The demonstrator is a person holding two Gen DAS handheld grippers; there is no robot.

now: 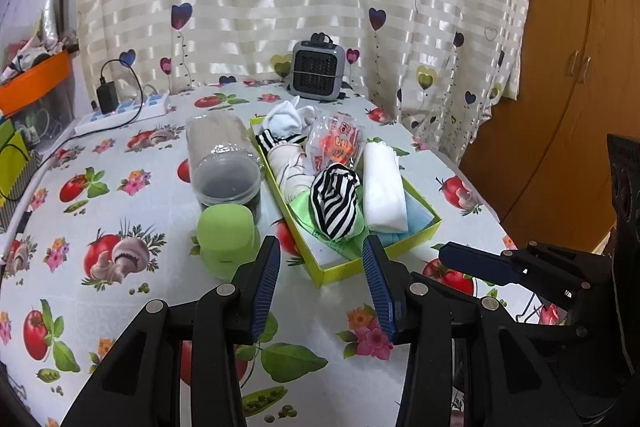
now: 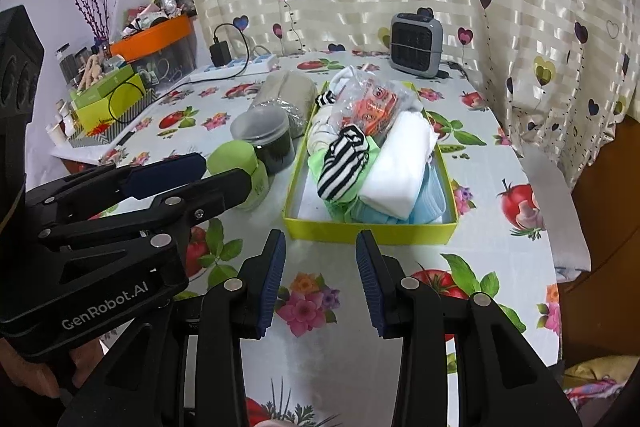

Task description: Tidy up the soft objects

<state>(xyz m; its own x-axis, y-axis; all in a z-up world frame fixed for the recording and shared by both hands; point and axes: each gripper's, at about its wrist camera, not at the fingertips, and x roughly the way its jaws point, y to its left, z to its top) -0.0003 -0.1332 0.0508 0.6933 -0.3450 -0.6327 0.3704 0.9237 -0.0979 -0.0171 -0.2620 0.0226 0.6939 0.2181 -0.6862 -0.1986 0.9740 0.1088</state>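
Note:
A yellow-green box (image 1: pixel 340 273) (image 2: pixel 368 229) on the table holds soft things. In it lie a black-and-white striped sock (image 1: pixel 334 205) (image 2: pixel 344 163), a folded white cloth (image 1: pixel 384 187) (image 2: pixel 400 171), blue fabric (image 1: pixel 416 223) (image 2: pixel 428 199), green fabric (image 1: pixel 304 215), white socks (image 1: pixel 286 119) and an orange-printed plastic bag (image 1: pixel 336 143) (image 2: pixel 368 107). My left gripper (image 1: pixel 322 251) hovers open just short of the box's near left corner, nothing between its pads. My right gripper (image 2: pixel 320 243) is open and empty before the box's front wall. Both grippers sit side by side.
Left of the box lie a clear plastic jar (image 1: pixel 224 155) on its side and a green-capped bottle (image 1: pixel 226 231). A small grey heater (image 1: pixel 316 71) and a power strip (image 1: pixel 124 115) stand at the back. Cluttered shelves with an orange tray (image 2: pixel 152 37) lie left; the table edge and a wooden cabinet (image 1: pixel 580 67) are right.

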